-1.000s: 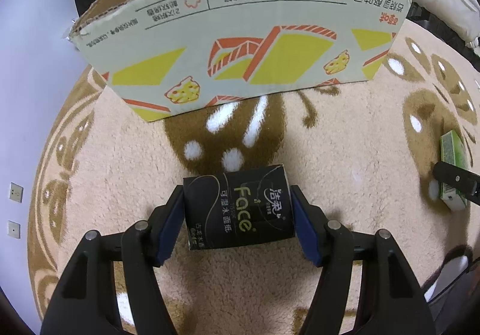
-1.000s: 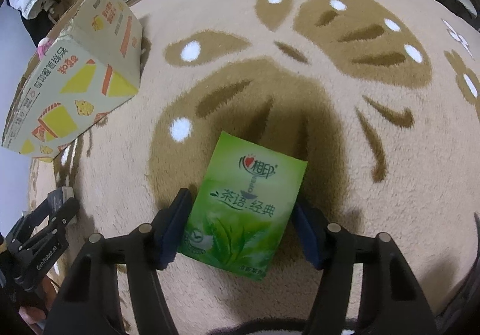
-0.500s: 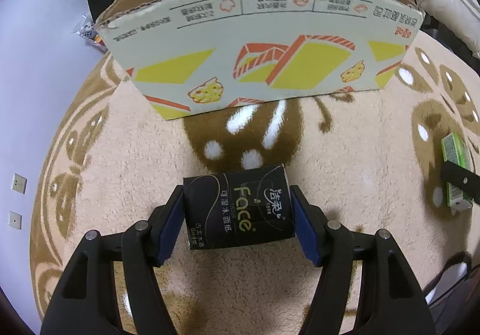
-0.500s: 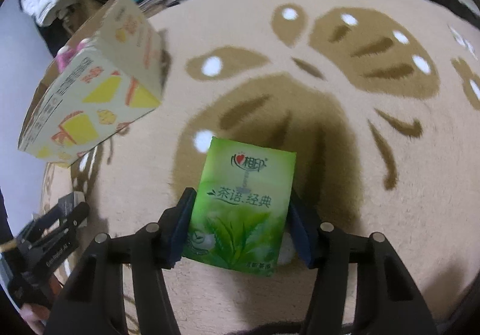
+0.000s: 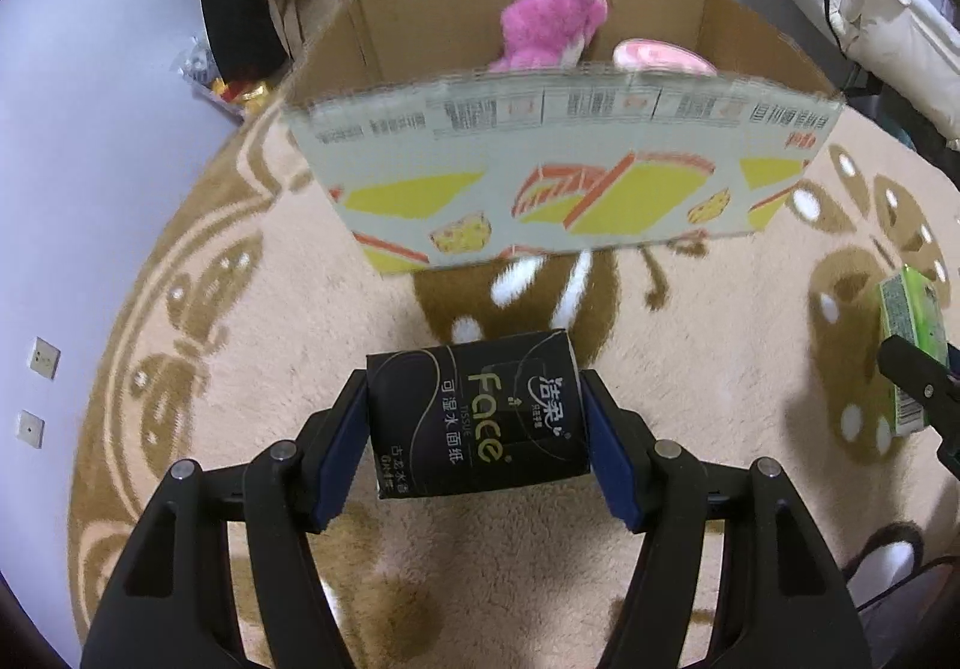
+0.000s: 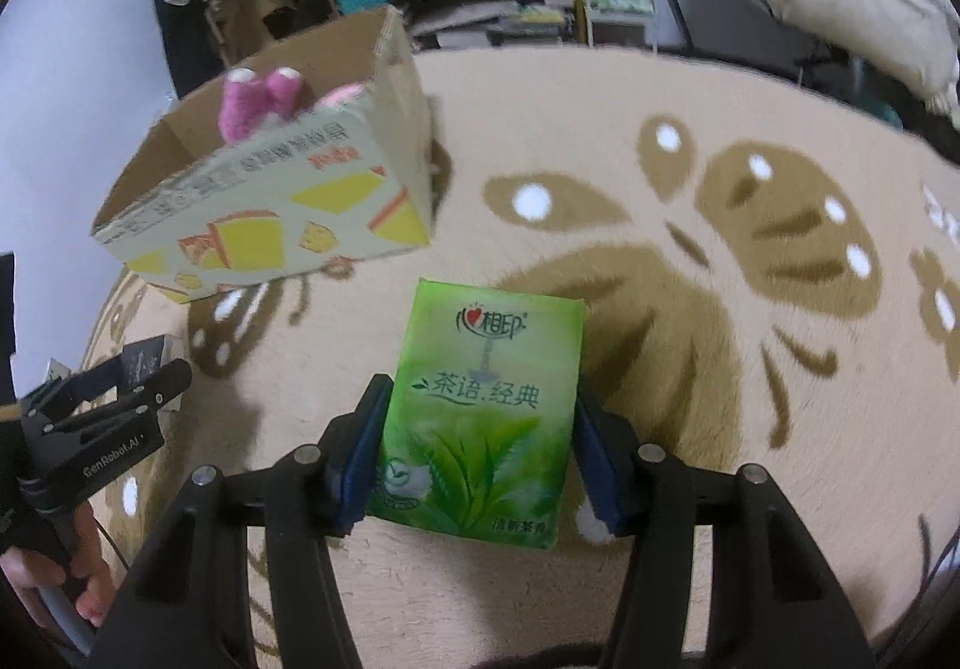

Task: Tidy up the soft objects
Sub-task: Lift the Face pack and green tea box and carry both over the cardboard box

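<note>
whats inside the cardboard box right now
Inside the cardboard box a pink plush toy leans against the far wall, with a pink-and-white soft item beside it. The near wall covers the box floor, so anything lying lower cannot be seen.

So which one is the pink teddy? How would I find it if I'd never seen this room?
Look for the big cardboard box with yellow cheese pictures standing on the beige rug. Peek over its open top: the fluffy pink plush toy sits inside near the back wall. Beside it lies a flatter, paler pink thing; the toy is the brighter, furrier, taller one.
</note>
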Motion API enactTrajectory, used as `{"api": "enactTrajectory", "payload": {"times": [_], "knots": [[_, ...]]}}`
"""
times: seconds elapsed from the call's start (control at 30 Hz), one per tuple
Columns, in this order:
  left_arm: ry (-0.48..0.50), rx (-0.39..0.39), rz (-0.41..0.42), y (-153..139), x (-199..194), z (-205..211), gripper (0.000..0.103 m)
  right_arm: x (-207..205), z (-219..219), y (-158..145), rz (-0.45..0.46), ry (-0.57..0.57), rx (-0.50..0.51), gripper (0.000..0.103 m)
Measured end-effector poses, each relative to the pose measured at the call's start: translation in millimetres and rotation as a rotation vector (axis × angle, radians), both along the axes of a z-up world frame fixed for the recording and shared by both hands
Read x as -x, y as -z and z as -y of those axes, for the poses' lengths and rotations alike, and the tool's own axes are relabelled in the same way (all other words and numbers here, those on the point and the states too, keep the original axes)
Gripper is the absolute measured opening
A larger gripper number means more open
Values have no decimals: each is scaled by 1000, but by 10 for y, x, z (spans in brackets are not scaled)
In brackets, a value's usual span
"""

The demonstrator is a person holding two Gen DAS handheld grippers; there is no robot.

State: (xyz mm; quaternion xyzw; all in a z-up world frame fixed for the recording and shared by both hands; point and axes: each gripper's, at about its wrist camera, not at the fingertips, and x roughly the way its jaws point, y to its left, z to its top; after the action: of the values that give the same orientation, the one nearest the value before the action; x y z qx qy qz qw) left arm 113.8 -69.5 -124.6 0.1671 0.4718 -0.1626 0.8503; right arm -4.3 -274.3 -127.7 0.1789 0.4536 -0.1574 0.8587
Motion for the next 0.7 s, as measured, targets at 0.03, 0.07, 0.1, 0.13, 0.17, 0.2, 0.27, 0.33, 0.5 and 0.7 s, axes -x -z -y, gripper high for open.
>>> {"api": "enactTrajectory", "payload": {"times": [0.03,0.07,0.1,0.13,0.17,0.2,0.27,0.33,0.5,0.7], "knots": [[5,-9,27,-60,24,8,66,-4,-28,-46,10,-8,14,60],[9,-19,51,-102,35,14,66,-6,-50,-91,21,-17,25,60],[14,-29,83,-171,57,25,66,-11,-73,-137,34,-27,37,60],[16,-32,104,-225,72,30,66,-8,-92,-193,48,-35,49,60],[19,-31,123,-283,89,33,66,-4,-117,-271,68,-43,66,60],[22,-29,143,-348,107,36,66,-2,-138,-320,83,-47,75,60],[28,-32,187,-462,139,45,66,0,-154,-419,115,-52,85,60],[40,-20,220,-569,150,28,66,-22,-168,-494,141,-56,88,60],[46,8,292,-872,191,10,66,-130,-253,-664,163,-109,142,60],[50,25,363,-1178,175,-32,66,-244,-371,-952,238,-150,175,60]]}}
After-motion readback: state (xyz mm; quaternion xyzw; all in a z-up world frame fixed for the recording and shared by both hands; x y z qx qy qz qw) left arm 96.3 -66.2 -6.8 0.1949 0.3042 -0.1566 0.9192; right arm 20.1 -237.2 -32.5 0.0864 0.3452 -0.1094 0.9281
